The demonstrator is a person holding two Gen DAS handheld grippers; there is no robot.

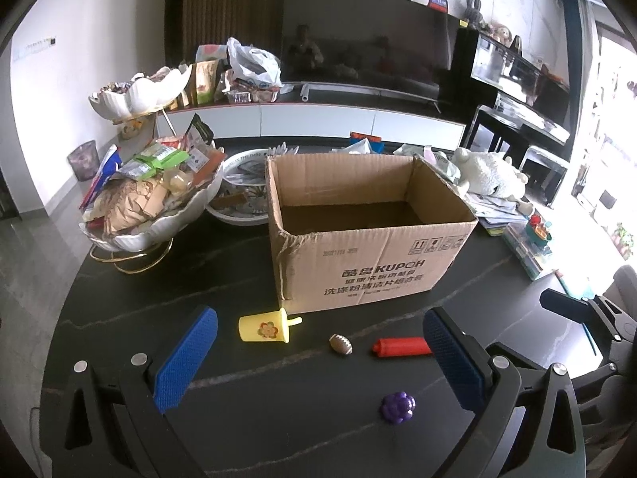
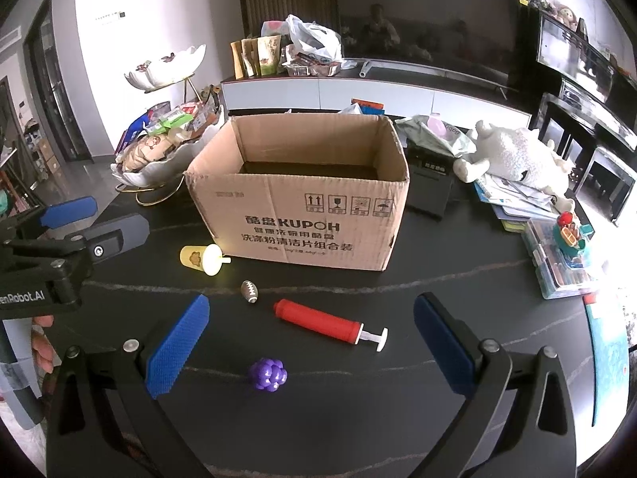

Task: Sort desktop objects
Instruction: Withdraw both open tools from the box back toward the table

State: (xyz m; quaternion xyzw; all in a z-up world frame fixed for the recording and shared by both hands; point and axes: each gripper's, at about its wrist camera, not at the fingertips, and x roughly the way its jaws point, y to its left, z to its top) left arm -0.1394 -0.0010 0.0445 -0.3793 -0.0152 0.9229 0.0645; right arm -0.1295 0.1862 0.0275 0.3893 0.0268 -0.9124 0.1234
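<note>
1. The left gripper [image 1: 320, 352] is held low over the dark table [image 1: 247, 430], its jaws spread wide and nothing gripped between them.
2. The right gripper [image 2: 310, 340] is likewise held over the table [image 2: 358, 418], its jaws spread wide and empty; part of a hand [image 2: 42, 344] is seen at the left edge of the right wrist view.
3. An open cardboard box [image 1: 370, 235] is stood ahead of both pairs of jaws, beyond their tips, its inside seen as bare in both views [image 2: 302, 195].
4. A yellow toy cup [image 1: 266, 326] is laid on its side just in front of the box's near left corner, ahead of the left gripper's jaws and toward their left.
5. A small toy football [image 1: 340, 344] is laid between the cup and a red hand pump [image 1: 402, 347], roughly level with the left gripper's jaw tips.
6. In the right wrist view the red pump [image 2: 318, 320] is seen between the two jaws, its white handle pointed toward the right jaw, with the football [image 2: 249, 291] just beyond its red end.
7. A purple toy grape bunch [image 2: 267, 373] is laid nearest, within the gap of the right gripper's jaws and apart from the pump; in the left wrist view it [image 1: 397, 407] sits close to the right-hand jaw.
</note>
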